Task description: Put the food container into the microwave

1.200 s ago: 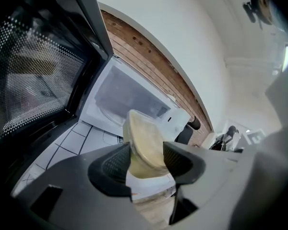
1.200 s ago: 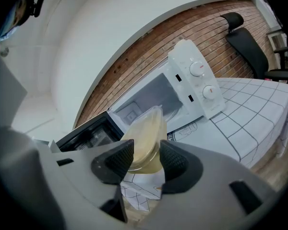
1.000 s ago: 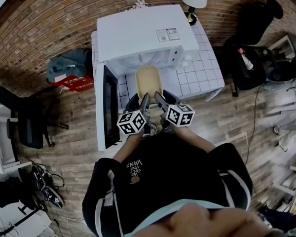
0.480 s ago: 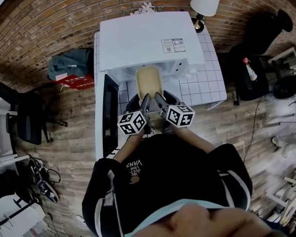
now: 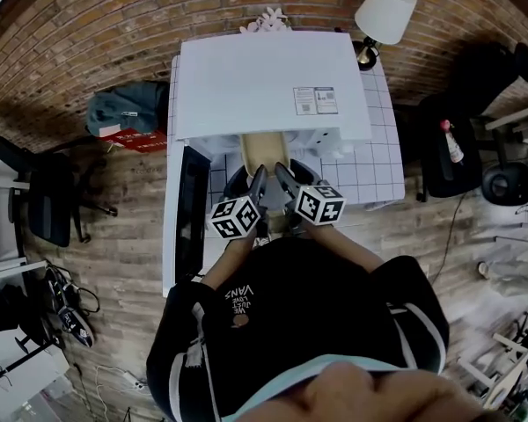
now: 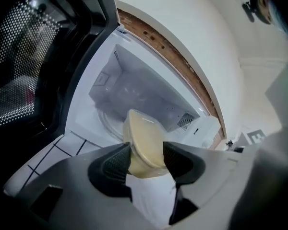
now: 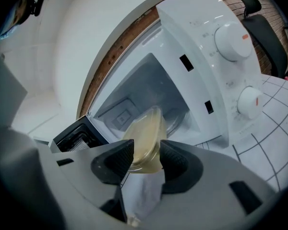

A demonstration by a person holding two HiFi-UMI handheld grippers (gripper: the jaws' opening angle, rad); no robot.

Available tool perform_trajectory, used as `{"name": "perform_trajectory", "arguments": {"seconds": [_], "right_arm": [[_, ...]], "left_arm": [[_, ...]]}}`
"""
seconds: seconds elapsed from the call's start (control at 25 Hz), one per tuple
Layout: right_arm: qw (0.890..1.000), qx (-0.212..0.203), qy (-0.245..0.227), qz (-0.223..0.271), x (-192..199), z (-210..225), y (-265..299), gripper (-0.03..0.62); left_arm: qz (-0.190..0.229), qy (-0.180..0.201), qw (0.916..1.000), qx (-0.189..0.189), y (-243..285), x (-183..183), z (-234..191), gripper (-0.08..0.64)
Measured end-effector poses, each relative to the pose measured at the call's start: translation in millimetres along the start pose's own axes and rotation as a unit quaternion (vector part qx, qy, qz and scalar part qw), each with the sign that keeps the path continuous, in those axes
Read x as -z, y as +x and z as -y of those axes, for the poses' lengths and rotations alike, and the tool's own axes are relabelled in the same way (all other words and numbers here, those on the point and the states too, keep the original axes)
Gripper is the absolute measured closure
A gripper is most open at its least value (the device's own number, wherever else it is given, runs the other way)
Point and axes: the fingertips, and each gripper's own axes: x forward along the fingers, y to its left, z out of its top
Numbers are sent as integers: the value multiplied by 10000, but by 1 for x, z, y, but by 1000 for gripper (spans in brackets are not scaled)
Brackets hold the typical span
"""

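A clear lidded food container [image 5: 264,149] with pale yellow contents is held level between both grippers, its far end going under the top of the white microwave [image 5: 268,77]. My left gripper [image 6: 145,159] is shut on the container's [image 6: 144,143] near left edge. My right gripper [image 7: 146,161] is shut on the container's [image 7: 146,140] near right edge. In the head view the left gripper [image 5: 257,183] and right gripper [image 5: 284,181] sit side by side at the oven mouth. The microwave door [image 5: 190,205] stands open to the left. The cavity [image 6: 129,87] with its glass turntable [image 6: 113,123] shows behind the container.
The microwave stands on a white tiled counter [image 5: 374,161]. Two control knobs [image 7: 230,40] are on the panel at the right of the opening. A white lamp [image 5: 383,14] stands at the back right. Chairs and bags lie on the wooden floor around.
The container has moved forward, further into the microwave mouth, with both grippers following. The head camera has shifted so the microwave top sits lower in view.
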Motion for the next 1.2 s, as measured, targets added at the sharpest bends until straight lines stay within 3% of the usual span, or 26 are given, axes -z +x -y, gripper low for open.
{"name": "perform_trajectory", "arguments": {"seconds": [1.2], "right_arm": [[9994, -95, -167, -279, -26, 15, 56, 431]], "left_arm": [[23, -48, 9998, -215, 47, -26, -25, 344]]}}
